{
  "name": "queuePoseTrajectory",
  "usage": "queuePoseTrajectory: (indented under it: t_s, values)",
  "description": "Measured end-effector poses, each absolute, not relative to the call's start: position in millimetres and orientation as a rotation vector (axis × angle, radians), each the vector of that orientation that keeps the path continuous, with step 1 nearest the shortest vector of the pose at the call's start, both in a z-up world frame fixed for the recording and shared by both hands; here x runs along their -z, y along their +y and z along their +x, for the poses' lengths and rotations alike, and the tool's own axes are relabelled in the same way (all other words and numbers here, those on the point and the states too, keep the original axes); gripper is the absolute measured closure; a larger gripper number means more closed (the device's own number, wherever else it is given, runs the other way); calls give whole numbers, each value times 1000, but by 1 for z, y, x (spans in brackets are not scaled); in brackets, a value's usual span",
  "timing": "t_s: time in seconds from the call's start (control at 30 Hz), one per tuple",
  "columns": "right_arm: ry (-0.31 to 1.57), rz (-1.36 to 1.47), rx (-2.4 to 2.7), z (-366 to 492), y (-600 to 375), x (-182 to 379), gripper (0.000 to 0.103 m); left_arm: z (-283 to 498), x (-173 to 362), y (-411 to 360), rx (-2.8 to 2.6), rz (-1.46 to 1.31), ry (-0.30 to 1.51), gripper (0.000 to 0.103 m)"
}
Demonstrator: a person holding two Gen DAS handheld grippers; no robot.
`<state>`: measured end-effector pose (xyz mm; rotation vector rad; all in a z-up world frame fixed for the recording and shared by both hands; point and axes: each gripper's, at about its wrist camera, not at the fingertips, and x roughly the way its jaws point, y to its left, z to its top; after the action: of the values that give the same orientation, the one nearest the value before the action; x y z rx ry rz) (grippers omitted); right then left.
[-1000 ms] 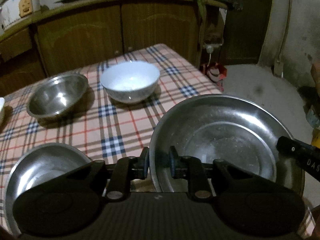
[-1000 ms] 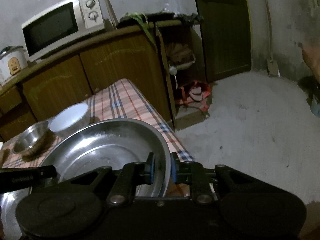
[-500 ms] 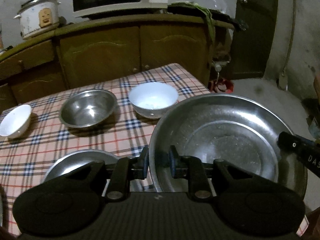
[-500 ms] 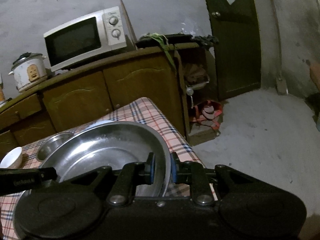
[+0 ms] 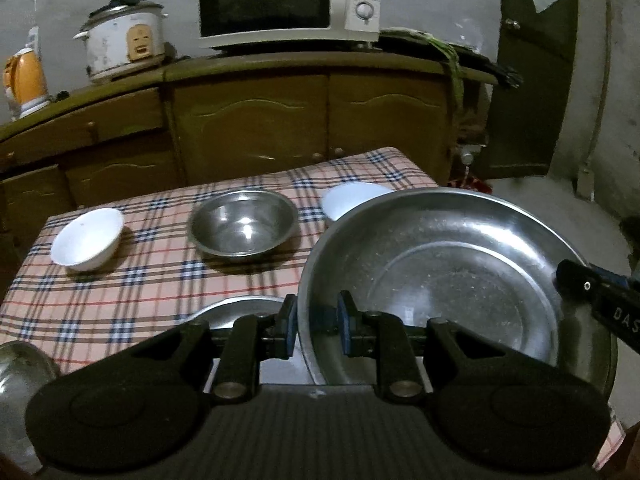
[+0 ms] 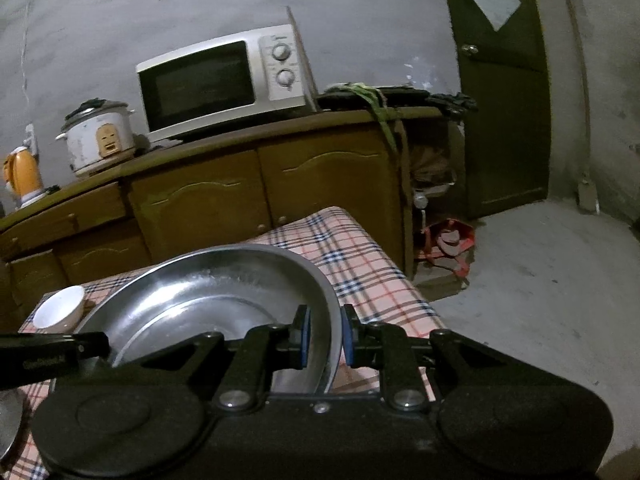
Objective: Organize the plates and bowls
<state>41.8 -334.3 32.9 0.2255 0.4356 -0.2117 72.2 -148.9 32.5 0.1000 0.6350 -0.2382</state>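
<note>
A large steel basin [image 5: 440, 272] hangs above the right end of the checked table [image 5: 152, 280], held level by both grippers. My left gripper [image 5: 316, 320] is shut on its near left rim. My right gripper [image 6: 324, 336] is shut on its right rim [image 6: 332, 320], and one of its fingers [image 5: 592, 292] shows over the basin's far side in the left wrist view. On the table rest a steel bowl [image 5: 244, 224], a small white bowl [image 5: 86, 238] at the left, and a second white bowl [image 5: 352, 200] half hidden behind the basin. A steel plate [image 5: 240, 310] lies under my left gripper.
Another steel dish [image 5: 20, 380] pokes in at the lower left. A brown cupboard [image 5: 256, 120] behind the table carries a microwave [image 5: 280, 0], a rice cooker [image 5: 124, 40] and an orange kettle [image 5: 24, 80]. Right of the table are bare concrete floor [image 6: 540, 280], a red bag [image 6: 448, 240] and a dark door [image 6: 500, 80].
Both grippers have risen and drawn back with the basin held between them. The table and bowls now sit lower and farther off, and the small white bowl has come into view.
</note>
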Motion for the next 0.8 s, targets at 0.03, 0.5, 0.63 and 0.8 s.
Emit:
queuePoseTrajectory:
  t_s: [0.03,0.5,0.63,0.8]
  values:
    - [436,223,205,43,-330,-34,81,71,-33,-145,231,98,634,81]
    - [442,173,92,57,-264,-39,81,66,-42,-85,118,64,631,81]
    - [451,162,67,62,-251,-38,81,64,-39,-73,88,53,638,81]
    - [456,149,41,66,-236,-36,81,64,-36,-59,62,33,647,81]
